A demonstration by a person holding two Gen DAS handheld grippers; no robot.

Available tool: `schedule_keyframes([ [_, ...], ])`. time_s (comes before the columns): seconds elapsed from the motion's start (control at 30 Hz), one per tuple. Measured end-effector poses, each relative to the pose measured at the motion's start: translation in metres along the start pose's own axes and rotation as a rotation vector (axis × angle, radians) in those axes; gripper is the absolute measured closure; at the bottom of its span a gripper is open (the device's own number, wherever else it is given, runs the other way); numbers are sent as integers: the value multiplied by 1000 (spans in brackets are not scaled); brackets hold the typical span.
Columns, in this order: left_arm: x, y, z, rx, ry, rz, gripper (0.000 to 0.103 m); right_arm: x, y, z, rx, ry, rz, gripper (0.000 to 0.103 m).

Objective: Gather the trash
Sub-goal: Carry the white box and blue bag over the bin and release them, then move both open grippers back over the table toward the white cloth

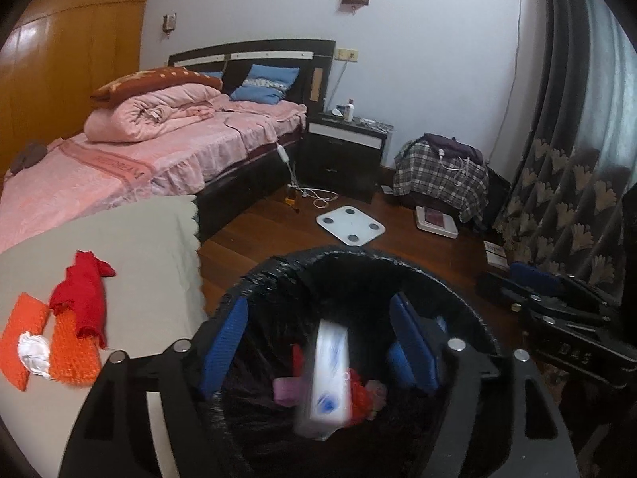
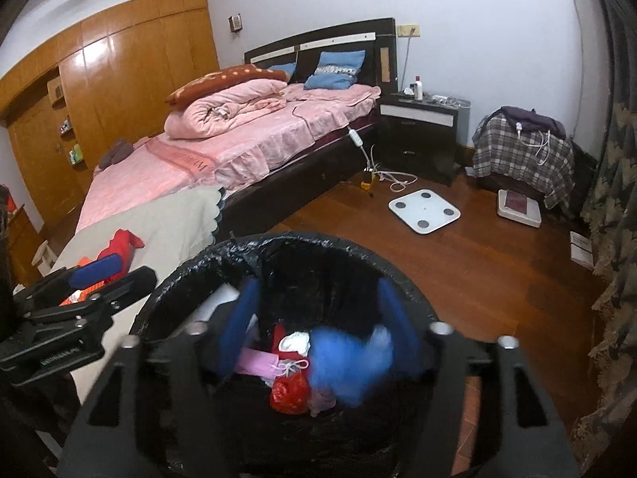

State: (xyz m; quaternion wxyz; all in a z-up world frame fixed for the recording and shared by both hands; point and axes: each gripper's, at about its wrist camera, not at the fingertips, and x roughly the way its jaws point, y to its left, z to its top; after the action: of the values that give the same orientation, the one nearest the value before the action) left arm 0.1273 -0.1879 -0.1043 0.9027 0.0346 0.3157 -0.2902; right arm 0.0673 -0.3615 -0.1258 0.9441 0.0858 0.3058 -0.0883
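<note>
I see both tools over the bin (image 1: pixel 398 267): left tool (image 1: pixel 322 338) wide, white pack (image 1: pixel 328 374) blurred between; right tool (image 2: pixel 318 318) wide, blue wad (image 2: pixel 346 362) at 6 o'clock.

Bin (image 1: pixel 358 271) sat near, table (image 1: pixel 151 239) left of it, bed (image 1: pixel 167 159) further back, scale (image 1: pixel 350 225) on the floor behind.

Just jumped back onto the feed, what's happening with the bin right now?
Both grippers are over the black-lined trash bin, open. Between the left gripper fingers a blurred white packet appears to be dropping in; under the right gripper a blurred blue item looks to be falling too. The bin already holds a red bag and pink scraps. A red cloth and orange pieces remain on the beige surface.
</note>
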Motion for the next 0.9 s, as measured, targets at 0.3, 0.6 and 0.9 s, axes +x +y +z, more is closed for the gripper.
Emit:
schedule_keyframes([
  [0.3, -41, 41, 2, -30, -68, 123, 17, -10, 18, 11, -12, -37, 28, 7],
  [0.6, -91, 99, -14, -90, -106, 296, 13, 1, 81, 19, -67, -30, 142, 6],
  [0.9, -118, 169, -43, -178, -96, 447, 13, 28, 158, 21, -151, 1, 242, 6],
])
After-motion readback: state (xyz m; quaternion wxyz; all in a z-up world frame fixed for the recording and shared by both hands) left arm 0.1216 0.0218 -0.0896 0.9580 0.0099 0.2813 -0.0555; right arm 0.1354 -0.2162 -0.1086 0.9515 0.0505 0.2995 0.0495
